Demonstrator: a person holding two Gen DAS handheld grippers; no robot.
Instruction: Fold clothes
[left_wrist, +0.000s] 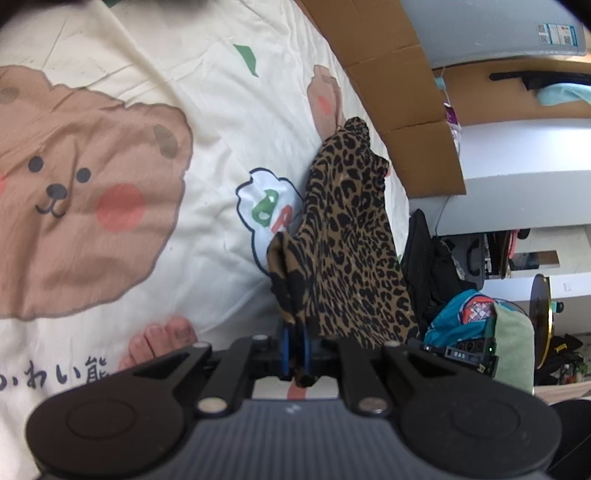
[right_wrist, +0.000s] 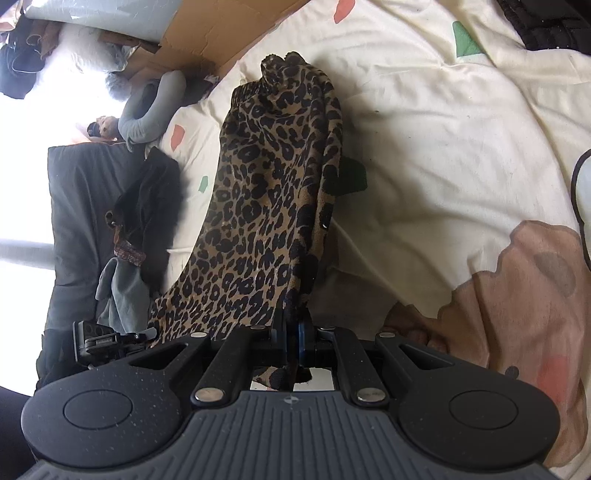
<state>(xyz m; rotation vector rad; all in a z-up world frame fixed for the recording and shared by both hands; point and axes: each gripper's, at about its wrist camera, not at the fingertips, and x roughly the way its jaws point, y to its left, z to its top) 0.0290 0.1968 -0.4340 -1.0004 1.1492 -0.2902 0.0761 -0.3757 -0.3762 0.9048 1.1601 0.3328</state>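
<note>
Both grippers, the left gripper (left_wrist: 295, 343) and the right gripper (right_wrist: 293, 332), are clamped on one edge of a leopard-print garment (right_wrist: 266, 199) that stretches away from them onto a cream bedsheet (left_wrist: 207, 110) printed with cartoon bears.

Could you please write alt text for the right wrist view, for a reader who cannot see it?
The right gripper is shut on an edge of a leopard-print garment, which stretches away from it over a cream bedsheet with a bear print. Dark clothes lie to its left.
</note>
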